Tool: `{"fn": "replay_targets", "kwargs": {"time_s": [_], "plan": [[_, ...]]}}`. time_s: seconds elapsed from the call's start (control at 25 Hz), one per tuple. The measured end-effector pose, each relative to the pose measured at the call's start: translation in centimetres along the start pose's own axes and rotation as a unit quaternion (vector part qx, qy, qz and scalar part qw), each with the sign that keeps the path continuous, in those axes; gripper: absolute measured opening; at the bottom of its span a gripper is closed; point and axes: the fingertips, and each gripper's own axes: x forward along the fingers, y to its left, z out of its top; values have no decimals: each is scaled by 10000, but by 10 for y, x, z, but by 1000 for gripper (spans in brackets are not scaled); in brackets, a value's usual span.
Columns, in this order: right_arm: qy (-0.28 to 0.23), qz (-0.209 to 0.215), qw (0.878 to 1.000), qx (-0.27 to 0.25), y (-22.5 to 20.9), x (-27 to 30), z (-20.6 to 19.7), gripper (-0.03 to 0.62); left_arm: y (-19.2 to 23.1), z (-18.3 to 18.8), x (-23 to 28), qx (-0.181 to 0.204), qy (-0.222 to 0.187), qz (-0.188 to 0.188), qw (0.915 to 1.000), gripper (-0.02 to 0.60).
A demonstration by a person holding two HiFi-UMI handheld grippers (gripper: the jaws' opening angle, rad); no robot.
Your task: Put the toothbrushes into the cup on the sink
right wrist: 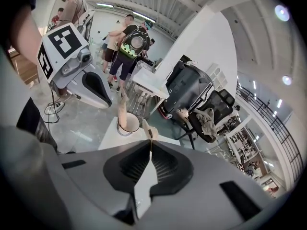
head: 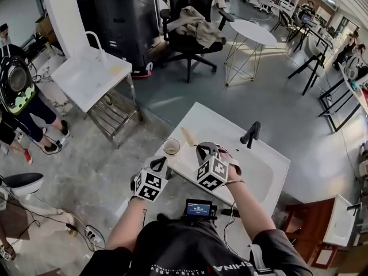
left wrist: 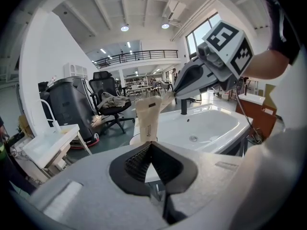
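Plainly, the left gripper (left wrist: 151, 143) jaw tips press together at centre frame, hiding the beige toothbrush's (left wrist: 147, 119) foot. The right gripper (right wrist: 150, 140) pinches a second toothbrush (right wrist: 148, 130) edge-on beside the cup (right wrist: 121, 131).

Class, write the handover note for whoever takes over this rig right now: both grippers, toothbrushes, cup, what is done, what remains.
Left gripper: jaws together, nothing seen between them, tips by the cup.
Right gripper: shut on a thin beige toothbrush, near the cup at the sink corner.
Done: one beige piece, likely a toothbrush, already stands in the cup.
Left: carry the held toothbrush over the cup, lower it in, release.
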Motion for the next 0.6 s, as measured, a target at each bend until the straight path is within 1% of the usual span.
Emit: {"fn": "replay_targets", "kwargs": {"time_s": [0.16,0.36,0.6], "plan": [[-10,143,9998,-130,0,-12,10,20,3,3,-5,8,-20,-6,10000,5],[-25,421,9978,-518,-7,-29,24,18,8,13,-6,62,-63,-31,10000,5],[41,1057,9908,-841,-11,-46,46,18,20,25,-9,186,-116,-10,9998,5]]}}
